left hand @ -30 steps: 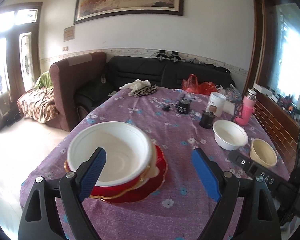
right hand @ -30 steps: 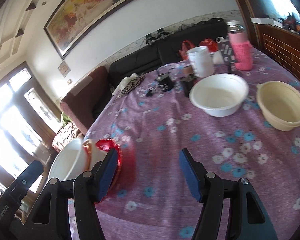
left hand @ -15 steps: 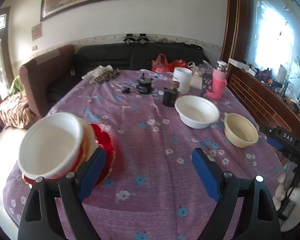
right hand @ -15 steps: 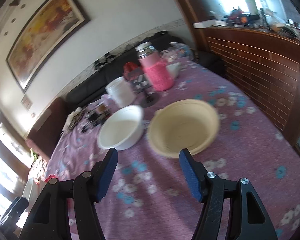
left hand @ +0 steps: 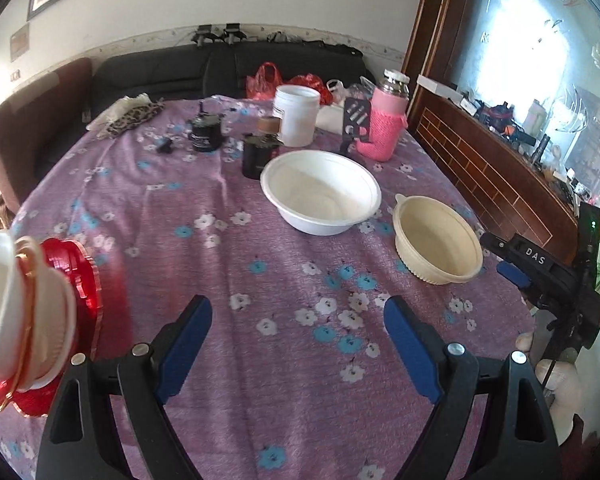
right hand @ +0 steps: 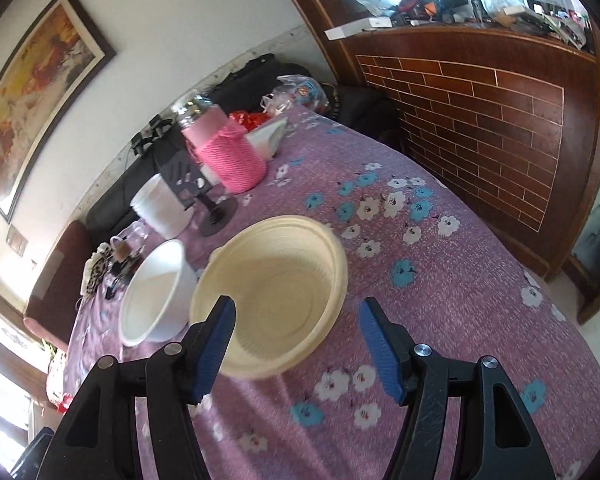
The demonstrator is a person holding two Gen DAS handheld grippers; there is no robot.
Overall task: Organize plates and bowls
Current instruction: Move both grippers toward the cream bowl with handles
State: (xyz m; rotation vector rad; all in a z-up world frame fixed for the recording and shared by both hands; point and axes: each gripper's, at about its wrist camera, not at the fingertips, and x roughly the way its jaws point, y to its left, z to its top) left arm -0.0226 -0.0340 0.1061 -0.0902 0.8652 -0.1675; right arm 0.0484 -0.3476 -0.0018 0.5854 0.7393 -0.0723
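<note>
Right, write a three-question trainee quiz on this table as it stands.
1. True or false: the cream bowl is stacked inside the white bowl.
2. Which is nearer the right gripper? A) the cream bowl B) the pink-sleeved bottle
3. Fill in: the left gripper holds ____.

Key: 1 false, they sit side by side on the purple floral tablecloth. 2 A. 3 nothing, its jaws stand open over bare cloth.
</note>
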